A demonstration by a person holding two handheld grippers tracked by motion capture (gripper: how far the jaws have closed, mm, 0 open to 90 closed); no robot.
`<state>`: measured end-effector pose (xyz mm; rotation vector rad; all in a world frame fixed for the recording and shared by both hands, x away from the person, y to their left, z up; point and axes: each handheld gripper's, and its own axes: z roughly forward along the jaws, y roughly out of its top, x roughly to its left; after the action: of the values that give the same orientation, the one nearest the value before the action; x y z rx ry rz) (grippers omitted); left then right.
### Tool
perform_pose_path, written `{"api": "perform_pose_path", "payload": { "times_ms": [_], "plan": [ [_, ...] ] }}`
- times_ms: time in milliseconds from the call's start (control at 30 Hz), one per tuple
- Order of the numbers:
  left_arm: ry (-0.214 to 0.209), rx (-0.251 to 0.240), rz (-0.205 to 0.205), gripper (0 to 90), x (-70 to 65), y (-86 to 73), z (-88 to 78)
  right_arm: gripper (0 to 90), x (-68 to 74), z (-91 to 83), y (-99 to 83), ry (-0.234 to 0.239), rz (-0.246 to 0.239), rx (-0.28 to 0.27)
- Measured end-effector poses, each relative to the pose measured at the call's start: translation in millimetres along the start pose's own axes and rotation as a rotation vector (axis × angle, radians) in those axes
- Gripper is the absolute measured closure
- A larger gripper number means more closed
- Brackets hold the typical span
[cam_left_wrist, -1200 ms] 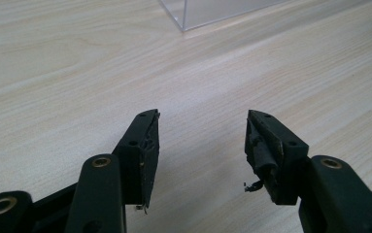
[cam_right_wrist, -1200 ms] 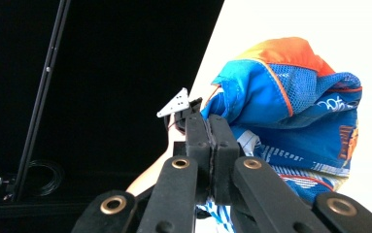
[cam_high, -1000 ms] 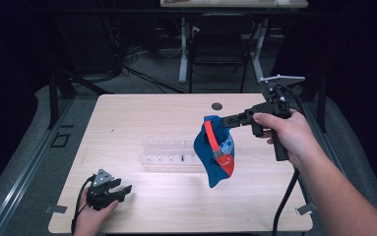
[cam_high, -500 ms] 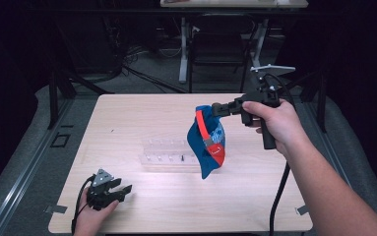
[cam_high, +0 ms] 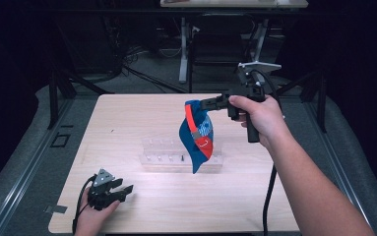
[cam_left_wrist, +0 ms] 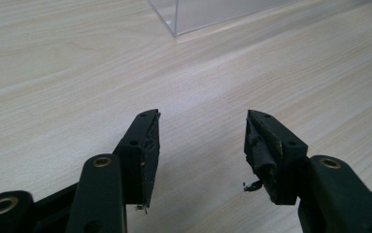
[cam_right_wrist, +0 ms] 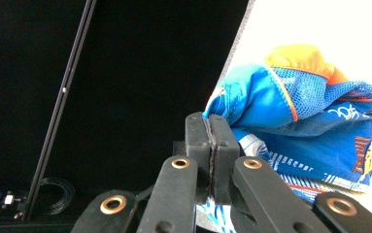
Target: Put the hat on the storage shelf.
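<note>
overhead, right gripper (cam_high: 206, 104) pinching blue-orange garment (cam_high: 198, 135), print unreadable

A pale wooden tabletop (cam_high: 127, 128) carries a clear plastic rack (cam_high: 164, 156) near its middle, with small dark specks along its front face. A small dark round object (cam_high: 214, 104) lies near the far edge. Beyond the tabletop, black cables (cam_high: 141, 73) trail over grey floor (cam_high: 28, 142) around a white stand (cam_high: 183, 54).

One blue garment (cam_high: 197, 135), one clear tray (cam_high: 181, 156), two grippers (cam_high: 210, 104) (cam_high: 122, 191)
</note>
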<state>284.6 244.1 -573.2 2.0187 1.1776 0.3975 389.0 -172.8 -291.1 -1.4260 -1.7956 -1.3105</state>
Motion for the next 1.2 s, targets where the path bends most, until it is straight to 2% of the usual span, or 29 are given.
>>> {"api": "perform_pose_path", "payload": {
  "times_ms": [33,200,333,533,567,600,733,833,867,1000,1200],
  "plan": [
    [-0.013,0.008,0.007,48.0,-1.1,0.9,-0.4,89.6,-0.6,1.5,0.9,0.004,0.003,-0.001],
    [-0.027,0.002,0.020,49.8,-7.2,3.1,0.2,89.6,-0.1,7.4,3.6,0.018,0.008,-0.005],
    [-0.045,-0.020,0.035,49.8,-15.2,9.2,0.4,89.6,0.6,13.6,6.0,0.020,0.005,-0.009],
    [-0.059,-0.074,0.084,50.2,-32.2,26.2,-2.9,89.6,1.2,22.2,9.4,0.017,0.000,-0.011],
    [-0.076,-0.096,0.101,50.3,-40.4,33.7,-3.6,89.6,1.3,24.2,10.4,0.014,0.003,-0.016],
    [-0.076,-0.096,0.101,50.3,-40.4,33.7,-3.6,89.6,1.3,24.2,10.4,0.014,0.003,-0.016],
    [-0.104,-0.150,0.148,50.3,-60.0,50.8,-2.9,89.6,-0.2,29.4,12.6,0.020,0.008,-0.020],
    [-0.115,-0.162,0.177,50.1,-72.8,61.9,1.3,89.6,0.2,33.5,15.1,0.025,0.009,-0.022],
    [-0.115,-0.162,0.177,50.1,-72.8,61.9,1.3,89.6,0.0,34.4,15.8,0.027,0.005,-0.021],
    [-0.133,-0.186,0.198,49.8,-87.2,76.6,7.5,89.6,1.0,38.2,18.0,0.025,0.006,-0.025],
    [-0.134,-0.194,0.226,49.8,-98.2,89.2,9.8,89.6,3.3,40.1,21.2,0.028,0.003,-0.036]
  ]
}}
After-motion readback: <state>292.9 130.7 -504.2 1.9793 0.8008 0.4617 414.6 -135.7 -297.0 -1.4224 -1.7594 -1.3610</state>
